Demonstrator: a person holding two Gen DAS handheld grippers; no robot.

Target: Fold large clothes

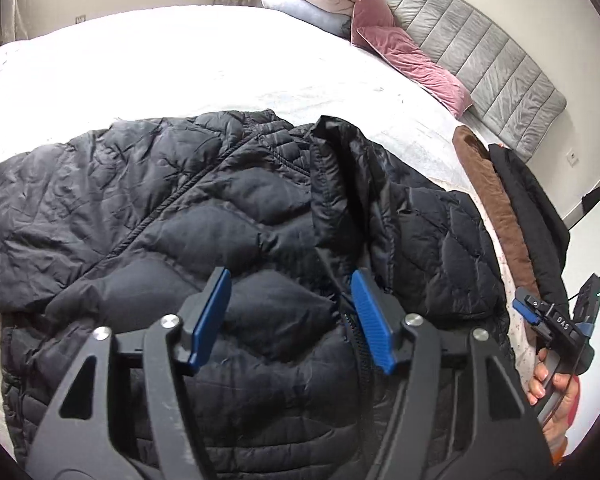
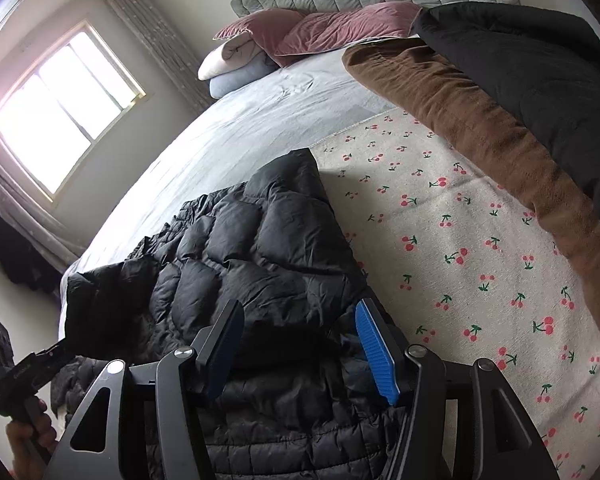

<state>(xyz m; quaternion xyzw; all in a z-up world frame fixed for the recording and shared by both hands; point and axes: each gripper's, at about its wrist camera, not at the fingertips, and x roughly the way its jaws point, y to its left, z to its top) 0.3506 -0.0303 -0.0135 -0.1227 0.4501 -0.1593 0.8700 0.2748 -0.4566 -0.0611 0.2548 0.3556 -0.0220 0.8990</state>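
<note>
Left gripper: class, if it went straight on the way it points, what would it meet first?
Most likely the black puffer jacket, which fills the space ahead of the left gripper and its open fingers; the gap is hard to judge.

Bed (image 1: 204, 60), black jacket (image 1: 160, 208), cherry-print sheet (image 2: 440, 240), pillows (image 1: 308, 4)

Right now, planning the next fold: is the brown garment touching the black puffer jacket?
Apart. The right wrist view shows bare cherry-print sheet between the brown garment and the black puffer jacket.
</note>
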